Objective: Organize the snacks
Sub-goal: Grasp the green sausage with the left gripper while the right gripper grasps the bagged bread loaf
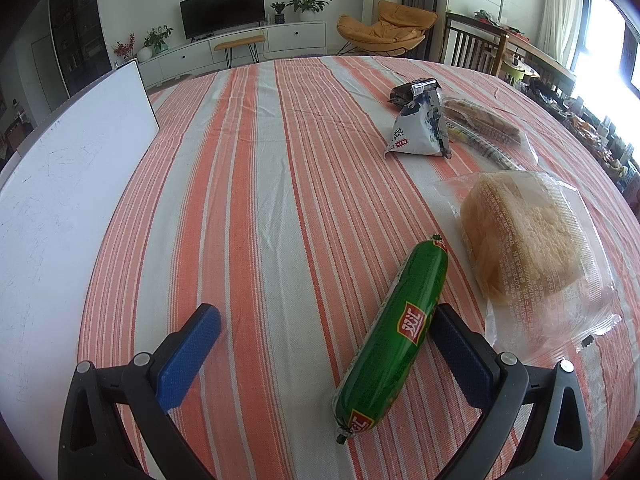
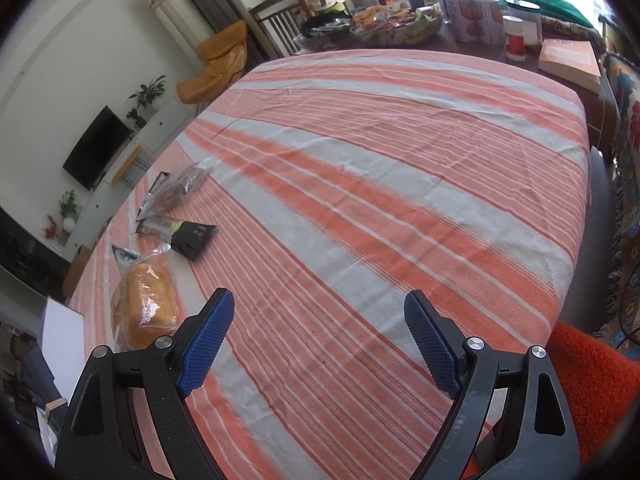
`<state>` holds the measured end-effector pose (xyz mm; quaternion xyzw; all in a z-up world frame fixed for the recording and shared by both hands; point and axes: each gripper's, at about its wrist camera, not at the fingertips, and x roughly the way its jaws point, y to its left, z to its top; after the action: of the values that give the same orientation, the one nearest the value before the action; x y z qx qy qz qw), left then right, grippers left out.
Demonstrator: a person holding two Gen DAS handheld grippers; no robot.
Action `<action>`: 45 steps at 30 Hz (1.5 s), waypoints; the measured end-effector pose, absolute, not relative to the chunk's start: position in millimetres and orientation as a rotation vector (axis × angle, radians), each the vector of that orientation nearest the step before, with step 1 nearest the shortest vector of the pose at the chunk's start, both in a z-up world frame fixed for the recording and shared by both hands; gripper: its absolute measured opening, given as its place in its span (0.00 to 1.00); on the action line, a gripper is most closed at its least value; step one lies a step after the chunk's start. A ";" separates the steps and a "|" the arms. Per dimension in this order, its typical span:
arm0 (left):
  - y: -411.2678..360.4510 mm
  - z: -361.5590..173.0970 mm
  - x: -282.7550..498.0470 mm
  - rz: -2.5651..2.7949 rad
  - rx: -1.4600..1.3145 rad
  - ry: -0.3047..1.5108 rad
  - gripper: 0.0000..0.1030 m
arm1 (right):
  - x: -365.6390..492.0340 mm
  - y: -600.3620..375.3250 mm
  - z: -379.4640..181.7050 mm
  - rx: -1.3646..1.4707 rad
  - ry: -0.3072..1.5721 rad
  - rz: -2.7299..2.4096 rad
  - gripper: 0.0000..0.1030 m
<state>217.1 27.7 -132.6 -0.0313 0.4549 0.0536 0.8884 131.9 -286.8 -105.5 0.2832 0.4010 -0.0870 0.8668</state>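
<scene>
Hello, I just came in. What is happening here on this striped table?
A person holding a gripper in each hand is sorting snacks on a striped tablecloth. The left gripper is open, and the green sausage lies between its fingers, close to the right one, not gripped. A wrapped bread loaf lies to the right of the sausage, and a white and blue packet with other small snacks lies farther away. The right gripper is open over bare cloth and holds nothing.

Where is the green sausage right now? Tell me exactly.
In the left wrist view, the green sausage lies on the striped tablecloth between the open left gripper's fingers, close to the right finger, just left of the bagged bread.
</scene>
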 end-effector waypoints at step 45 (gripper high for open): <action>38.2 -110.3 177.9 -0.141 -0.094 1.124 0.22 | 167.6 -282.0 -97.4 0.600 0.904 0.069 0.88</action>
<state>177.9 38.2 -110.3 -0.0446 0.5323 -0.0668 0.8427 167.6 -282.0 -97.4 0.2854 0.4300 0.0328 0.8559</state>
